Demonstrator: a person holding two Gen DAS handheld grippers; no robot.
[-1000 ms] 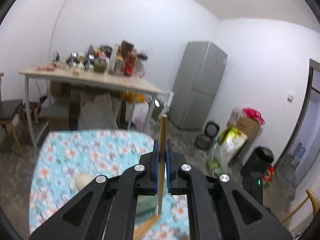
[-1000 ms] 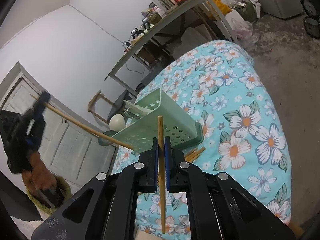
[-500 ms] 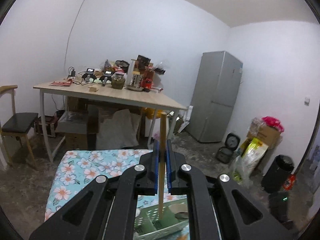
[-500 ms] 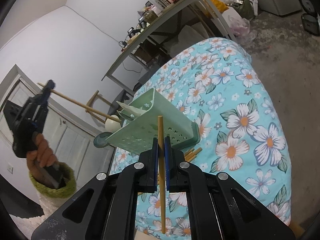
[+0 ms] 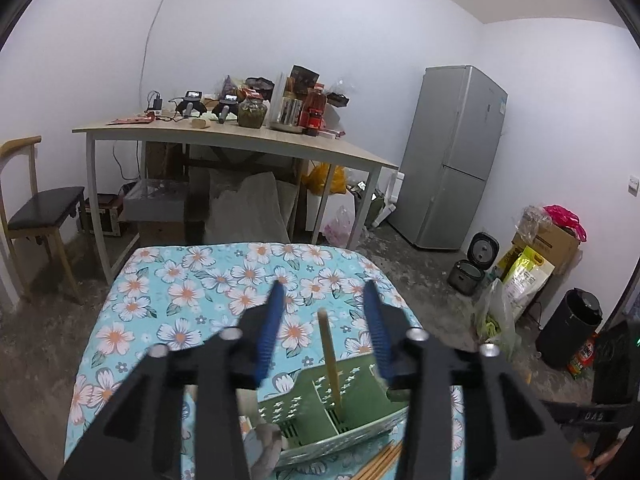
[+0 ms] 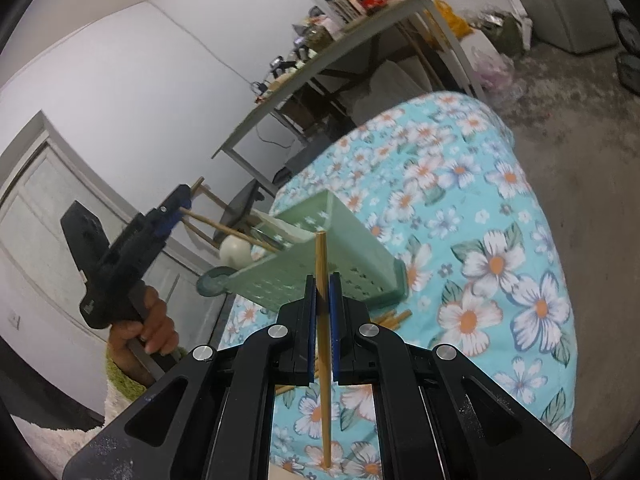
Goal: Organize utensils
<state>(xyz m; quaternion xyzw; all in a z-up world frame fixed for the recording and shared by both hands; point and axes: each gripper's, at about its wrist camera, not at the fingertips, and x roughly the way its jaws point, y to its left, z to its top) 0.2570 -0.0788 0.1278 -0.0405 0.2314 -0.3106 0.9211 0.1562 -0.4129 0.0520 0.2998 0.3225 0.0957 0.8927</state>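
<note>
Low centre of left wrist view: left gripper (image 5: 323, 322) over green caddy (image 5: 320, 408) on floral worktop (image 5: 180, 292). Fingers (image 5: 270, 328) just been opening, now apart w/ blue pads clear of chopstick (image 5: 330, 360); stick stands upright btwn them, lower end down in a caddy compartment, touching neither pad. More chopsticks (image 5: 380, 462) flat on cloth at bottom edge, just beside caddy.

Right wrist view, centre: right gripper (image 6: 322, 308) pinched tight on 2nd chopstick (image 6: 323, 340), stick running vertical thru fingers, tip above, tail below. Caddy (image 6: 312, 256) just beyond tip, tilted in frame. Left of frame: hand (image 6: 148, 328) holding left gripper (image 6: 176, 208) over caddy's far end. Spoons in caddy, blurry.
</note>
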